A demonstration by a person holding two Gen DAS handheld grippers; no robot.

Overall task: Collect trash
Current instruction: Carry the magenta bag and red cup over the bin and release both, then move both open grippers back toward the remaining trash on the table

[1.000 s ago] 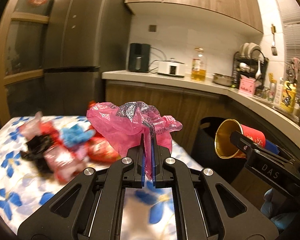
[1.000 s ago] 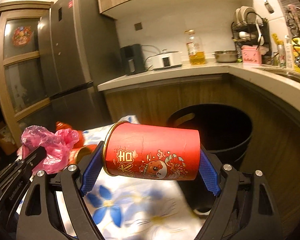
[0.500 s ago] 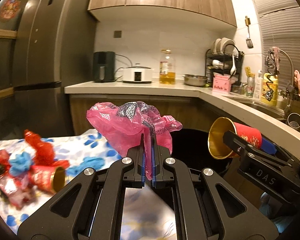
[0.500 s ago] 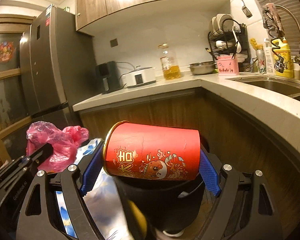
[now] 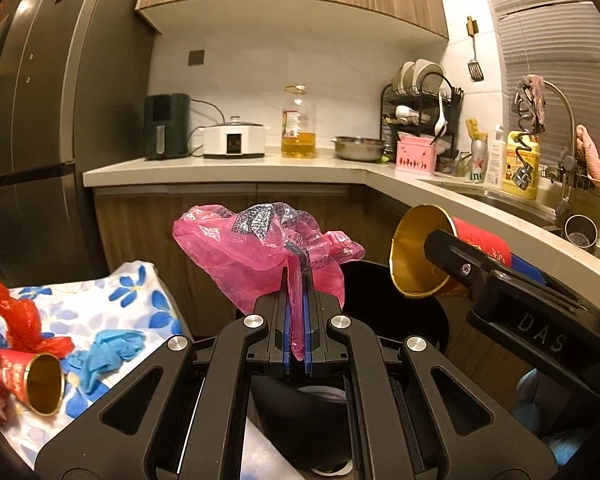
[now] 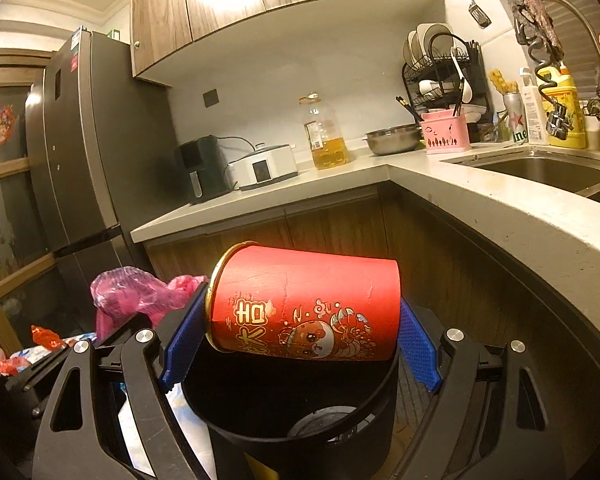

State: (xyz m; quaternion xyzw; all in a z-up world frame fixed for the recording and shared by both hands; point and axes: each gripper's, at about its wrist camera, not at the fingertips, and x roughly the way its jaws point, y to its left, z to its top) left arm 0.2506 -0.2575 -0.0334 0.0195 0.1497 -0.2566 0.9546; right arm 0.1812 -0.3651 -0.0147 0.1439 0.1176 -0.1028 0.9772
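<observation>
My left gripper (image 5: 296, 300) is shut on a crumpled pink plastic bag (image 5: 260, 252), which bunches above the blue pads. My right gripper (image 6: 300, 320) is shut on a red paper cup (image 6: 308, 304) with a gold lining, held sideways end to end between the pads; the cup (image 5: 420, 256) also shows at the right of the left wrist view. Below both hangs the mouth of a black trash bin (image 6: 292, 412), dark inside (image 5: 400, 308). The pink bag (image 6: 128, 292) sits left of the cup in the right wrist view.
A table with a blue-flowered cloth (image 5: 140, 292) lies left, bearing a second red cup (image 5: 32, 376), blue gloves (image 5: 104, 352) and red wrappers (image 5: 16, 312). A kitchen counter (image 6: 480, 200) with a sink (image 6: 540, 168) curves round behind and right. A fridge (image 5: 52, 120) stands far left.
Both grippers have swung right, off the table to above the black bin. The table's litter has slid to the left edge. Both grips stay the same.
</observation>
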